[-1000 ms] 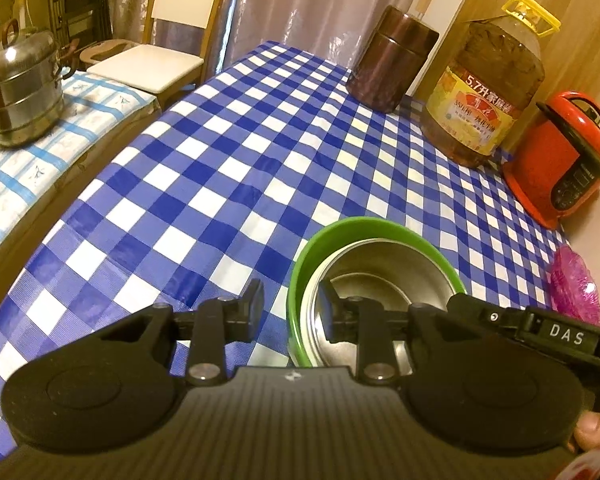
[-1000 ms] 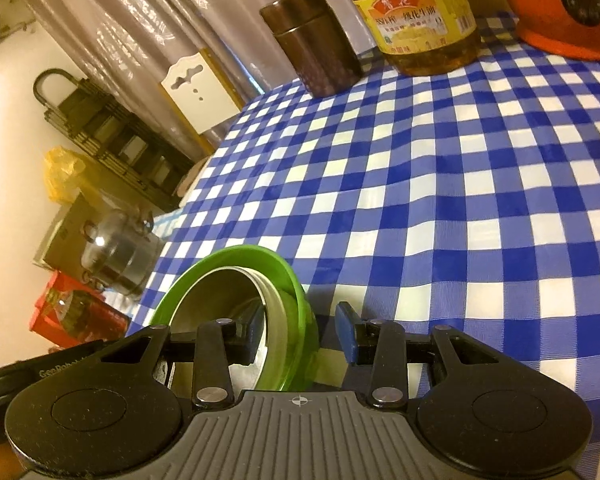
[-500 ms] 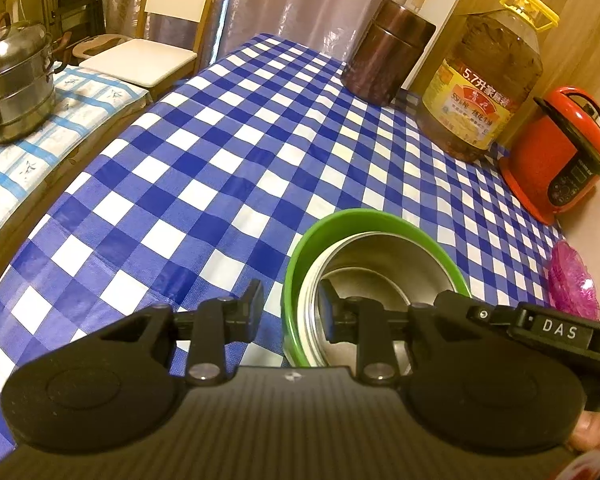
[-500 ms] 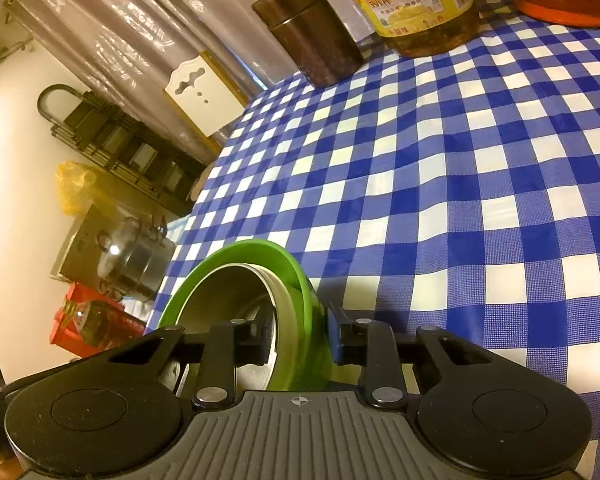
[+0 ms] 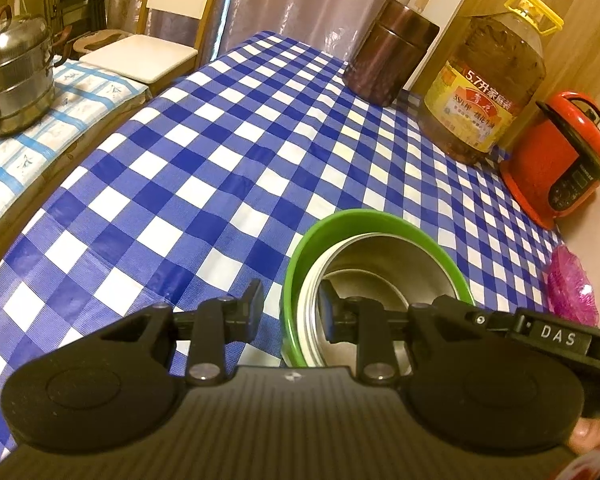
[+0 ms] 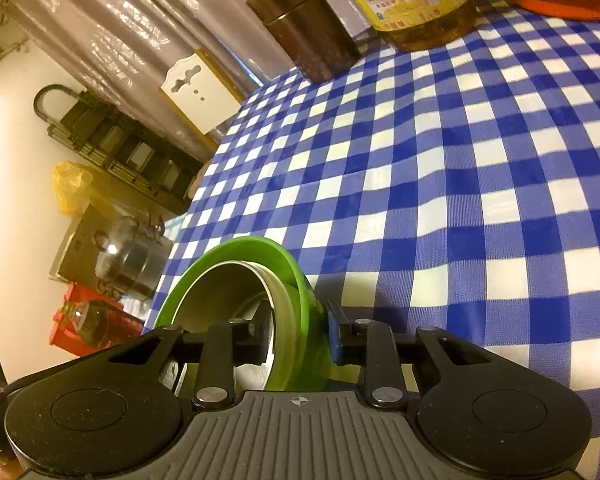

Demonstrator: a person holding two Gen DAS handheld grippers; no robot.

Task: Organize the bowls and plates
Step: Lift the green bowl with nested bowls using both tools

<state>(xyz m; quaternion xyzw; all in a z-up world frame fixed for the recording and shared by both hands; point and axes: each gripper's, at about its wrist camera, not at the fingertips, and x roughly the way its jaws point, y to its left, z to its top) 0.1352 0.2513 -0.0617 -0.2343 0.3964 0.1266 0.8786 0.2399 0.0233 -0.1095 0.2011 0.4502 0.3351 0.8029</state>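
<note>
A green bowl [image 5: 360, 220] with a steel bowl [image 5: 392, 264] nested inside it is held over the blue checked table [image 5: 220, 168]. My left gripper [image 5: 290, 304] straddles the bowls' left rim, one finger outside the green wall, one inside the steel bowl; a gap shows at the outer finger. My right gripper [image 6: 300, 336] is shut on the opposite rim of the green bowl [image 6: 236, 248] and steel bowl [image 6: 228, 292], one finger inside, one outside. The bowls are tilted in the right wrist view.
At the table's far end stand a brown canister [image 5: 392, 64], a large oil bottle [image 5: 484, 88] and a red rice cooker [image 5: 556, 160]. A pink object [image 5: 572, 284] lies at the right edge. A steel steamer pot [image 5: 12, 80] sits on a side table at left, with a chair [image 5: 140, 56] behind.
Both grippers have stayed on the nested bowls. The right gripper has closed on the rim. The bowls have tilted further in the right wrist view, and the table looks further below.
</note>
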